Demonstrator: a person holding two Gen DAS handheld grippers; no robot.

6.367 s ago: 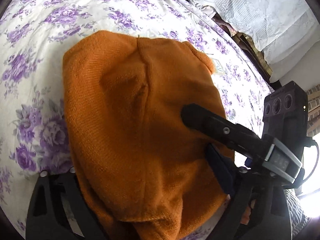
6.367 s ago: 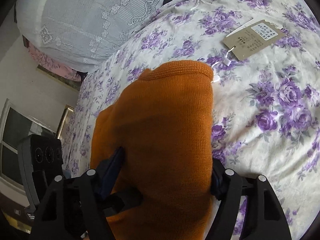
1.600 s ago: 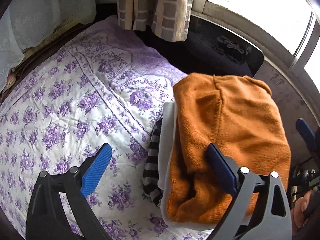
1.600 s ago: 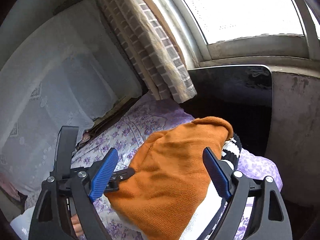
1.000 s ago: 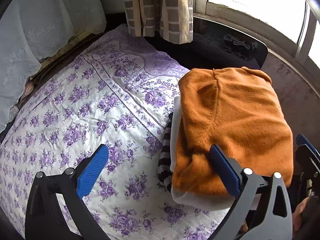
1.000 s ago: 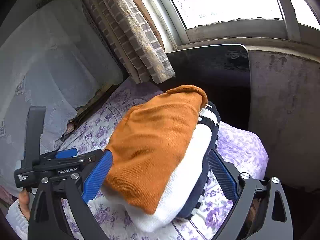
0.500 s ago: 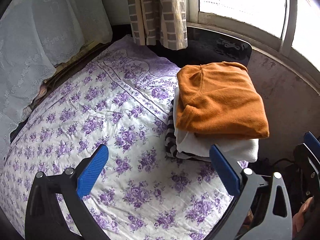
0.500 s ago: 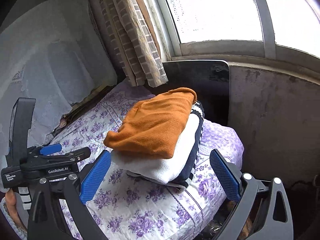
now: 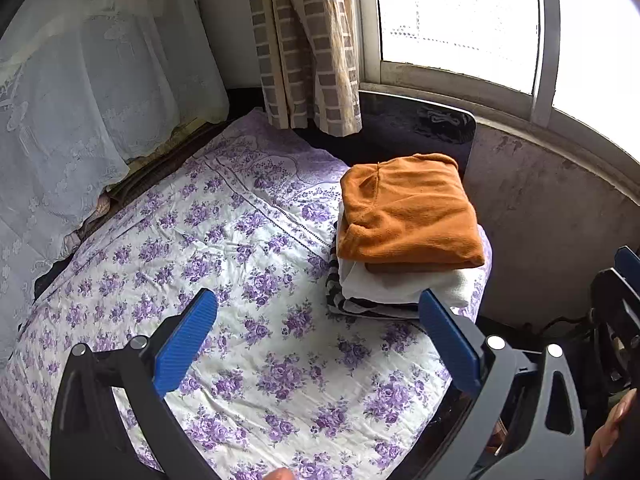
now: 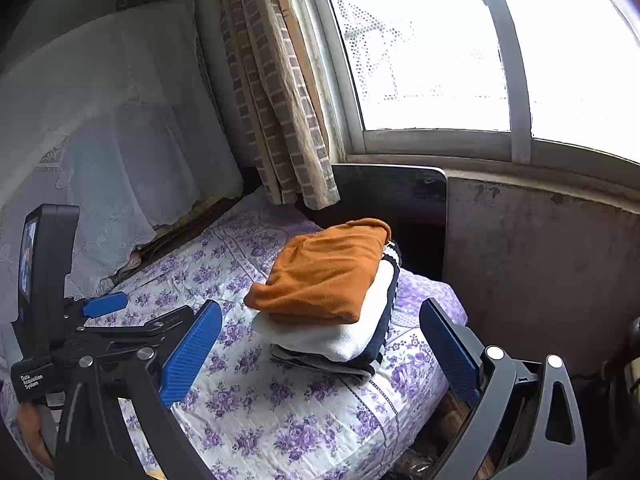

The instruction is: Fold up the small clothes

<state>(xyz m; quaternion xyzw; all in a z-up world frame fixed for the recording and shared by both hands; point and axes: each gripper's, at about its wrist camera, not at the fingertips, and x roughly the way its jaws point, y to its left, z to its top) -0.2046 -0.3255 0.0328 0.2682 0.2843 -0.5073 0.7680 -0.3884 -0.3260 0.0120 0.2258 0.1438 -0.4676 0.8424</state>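
A folded orange knit garment (image 9: 408, 212) lies on top of a stack at the bed's far corner, over a folded white garment (image 9: 400, 286) and a black-and-white striped one (image 9: 352, 306). The stack also shows in the right wrist view: the orange garment (image 10: 328, 272), the white one (image 10: 332, 334). My left gripper (image 9: 316, 340) is open and empty, held back from the stack above the sheet. My right gripper (image 10: 320, 344) is open and empty, just short of the stack. The left gripper also shows at the left of the right wrist view (image 10: 104, 308).
The bed has a white sheet with purple flowers (image 9: 224, 264). A dark board (image 10: 400, 196) and a grey wall (image 10: 540, 260) stand behind the stack. A checked curtain (image 9: 308, 44) and a window (image 10: 440, 48) are above. A lace cover (image 9: 80, 100) hangs at the left.
Both grippers have pulled back and away from the stack, which now looks smaller and farther. The orange garment, let go earlier, stays on top of the pile.
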